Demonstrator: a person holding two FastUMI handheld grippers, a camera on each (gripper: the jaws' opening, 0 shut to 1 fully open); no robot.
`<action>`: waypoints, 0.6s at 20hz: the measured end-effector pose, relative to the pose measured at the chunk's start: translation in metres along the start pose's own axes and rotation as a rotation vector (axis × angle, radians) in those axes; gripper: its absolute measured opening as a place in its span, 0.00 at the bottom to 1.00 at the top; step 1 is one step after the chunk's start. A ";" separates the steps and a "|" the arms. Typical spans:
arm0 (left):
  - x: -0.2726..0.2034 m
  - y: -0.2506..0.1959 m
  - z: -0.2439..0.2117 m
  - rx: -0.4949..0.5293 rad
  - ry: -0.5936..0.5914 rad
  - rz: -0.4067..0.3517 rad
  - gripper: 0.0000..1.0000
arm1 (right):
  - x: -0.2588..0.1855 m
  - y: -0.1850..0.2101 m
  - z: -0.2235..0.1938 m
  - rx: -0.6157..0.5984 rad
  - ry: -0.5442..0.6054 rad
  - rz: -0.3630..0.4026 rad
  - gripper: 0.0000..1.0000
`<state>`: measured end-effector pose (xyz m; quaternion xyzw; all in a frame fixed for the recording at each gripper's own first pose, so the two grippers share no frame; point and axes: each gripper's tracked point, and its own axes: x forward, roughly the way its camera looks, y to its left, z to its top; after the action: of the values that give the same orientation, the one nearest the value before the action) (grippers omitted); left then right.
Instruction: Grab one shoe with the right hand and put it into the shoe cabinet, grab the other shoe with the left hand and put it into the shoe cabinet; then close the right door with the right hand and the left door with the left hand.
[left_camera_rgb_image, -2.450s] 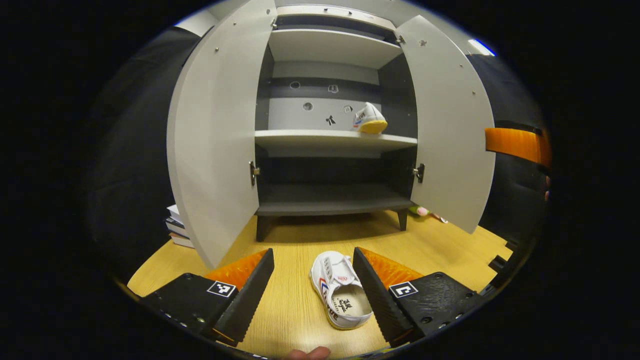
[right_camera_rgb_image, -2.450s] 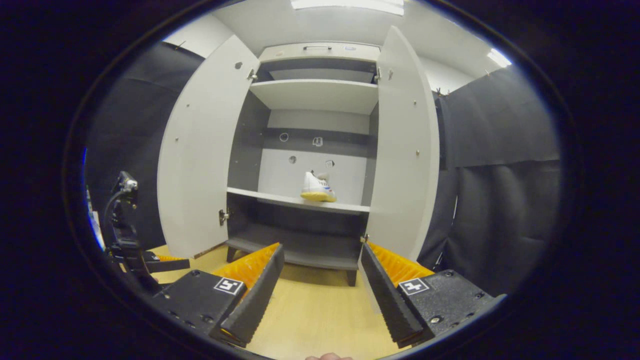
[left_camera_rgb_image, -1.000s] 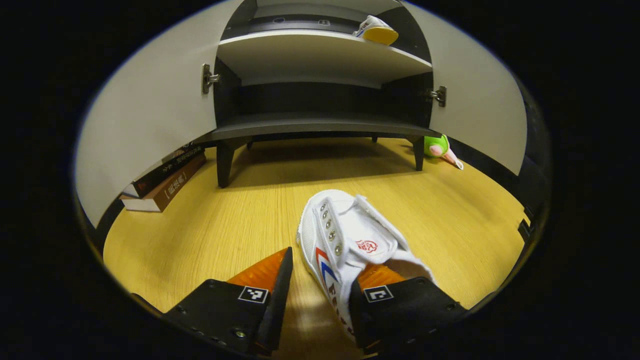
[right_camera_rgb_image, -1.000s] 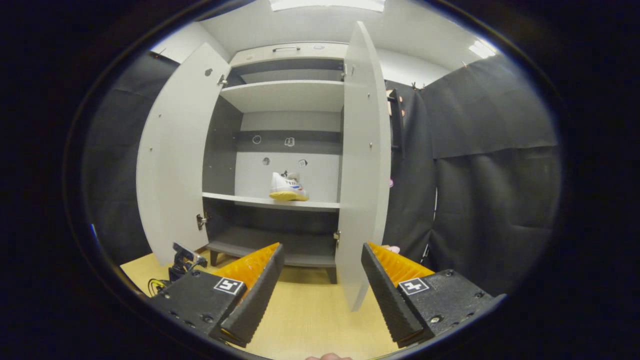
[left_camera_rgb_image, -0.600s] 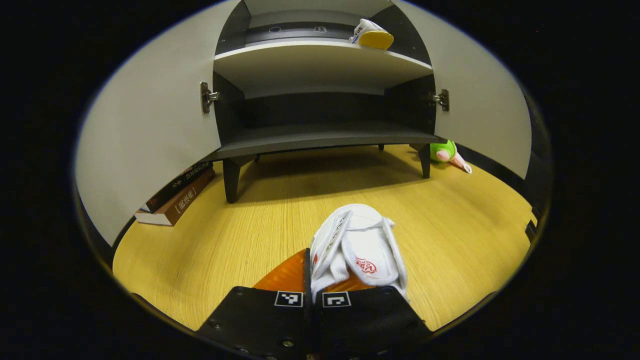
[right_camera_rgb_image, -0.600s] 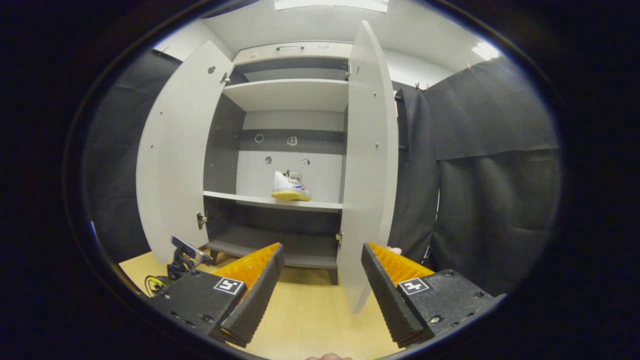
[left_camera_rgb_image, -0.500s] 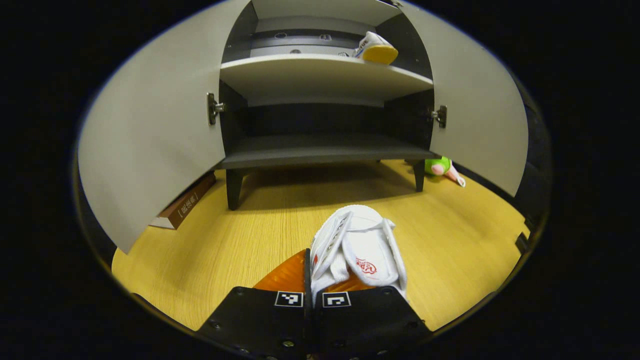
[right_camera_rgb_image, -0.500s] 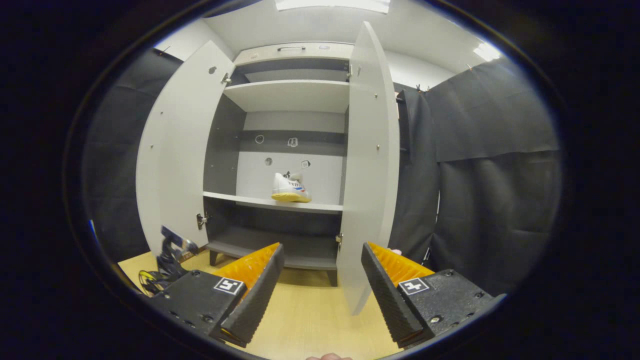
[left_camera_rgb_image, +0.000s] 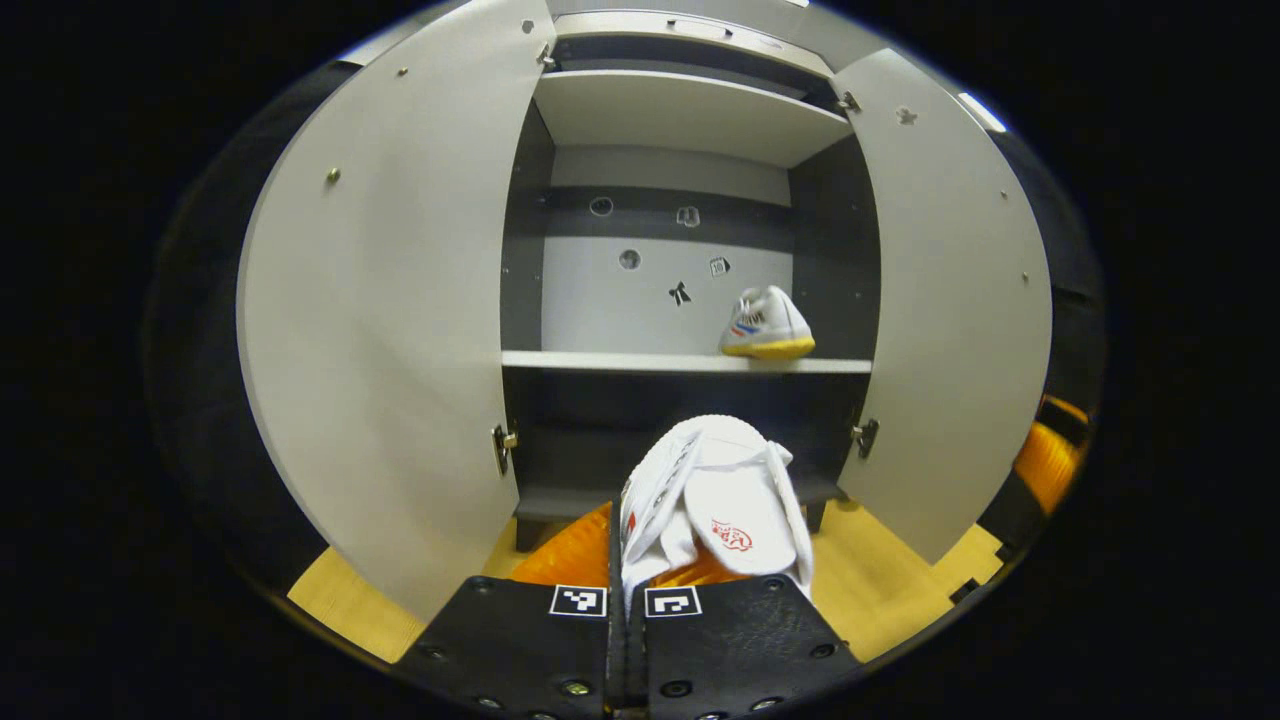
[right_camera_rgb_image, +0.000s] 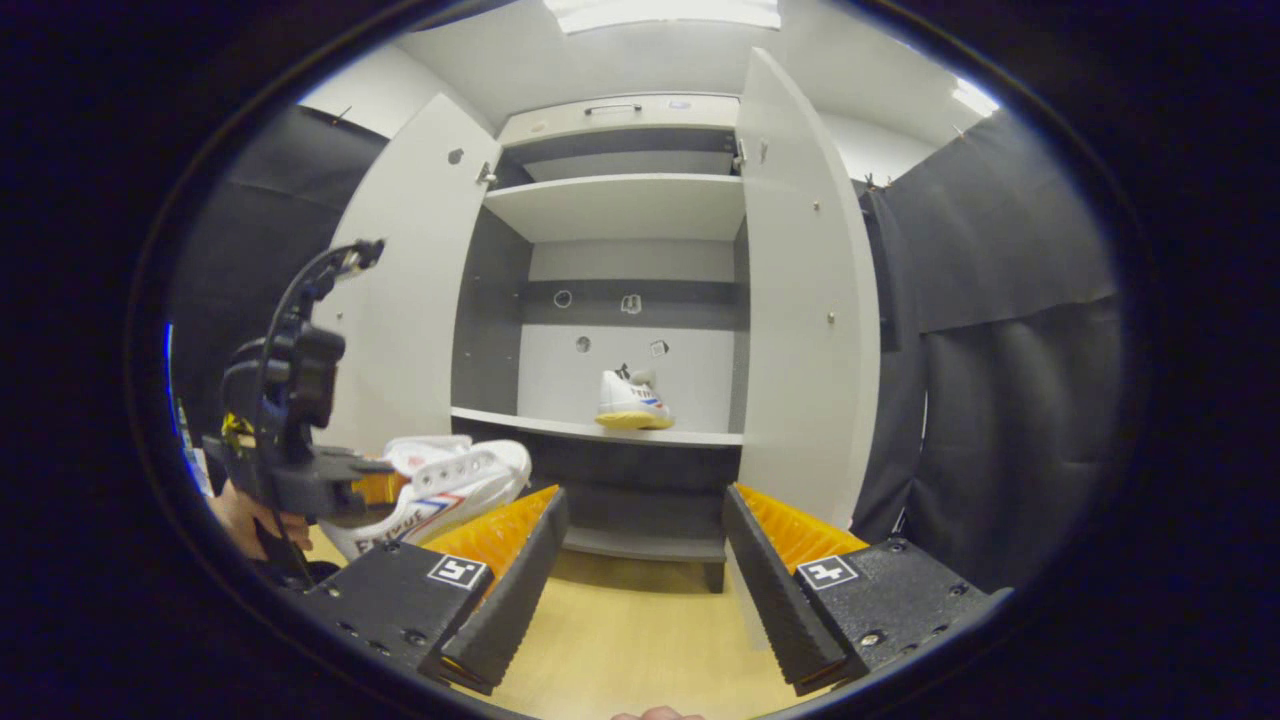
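My left gripper (left_camera_rgb_image: 618, 540) is shut on a white shoe (left_camera_rgb_image: 735, 490), held in the air in front of the open shoe cabinet (left_camera_rgb_image: 680, 365), toe toward the shelves. The other white shoe (left_camera_rgb_image: 768, 325), with a yellow sole, stands on the right part of the middle shelf. In the right gripper view my right gripper (right_camera_rgb_image: 645, 500) is open and holds nothing, facing the cabinet (right_camera_rgb_image: 600, 205). There the left gripper (right_camera_rgb_image: 300, 470) carries its shoe (right_camera_rgb_image: 455, 485) at the left, and the shelved shoe (right_camera_rgb_image: 630, 400) sits straight ahead. Both doors stand open.
The left door (left_camera_rgb_image: 390, 330) and right door (left_camera_rgb_image: 950, 300) swing out to either side of the opening. The right door (right_camera_rgb_image: 810, 300) stands just right of my right gripper. A wooden floor (right_camera_rgb_image: 640, 620) lies below. A hand (right_camera_rgb_image: 245, 515) holds the left gripper. Black cloth hangs on both sides.
My left gripper came down over the shoe on the floor, shut on it and lifted it up before the shelves. The right gripper stayed open, shifting only slightly.
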<state>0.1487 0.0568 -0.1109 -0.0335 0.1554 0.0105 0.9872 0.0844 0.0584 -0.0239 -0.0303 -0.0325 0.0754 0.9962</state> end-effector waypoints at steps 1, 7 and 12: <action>0.003 0.000 0.008 0.003 -0.019 0.016 0.00 | 0.000 0.004 0.000 -0.002 0.000 0.012 0.97; 0.095 0.007 0.076 -0.033 -0.004 0.069 0.00 | -0.004 0.011 0.004 0.003 -0.006 0.031 0.98; 0.173 0.021 0.114 -0.037 0.034 0.154 0.00 | -0.005 -0.001 0.005 -0.009 -0.004 0.008 0.98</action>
<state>0.3475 0.0877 -0.0575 -0.0397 0.1742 0.0885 0.9799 0.0794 0.0574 -0.0195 -0.0347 -0.0346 0.0791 0.9957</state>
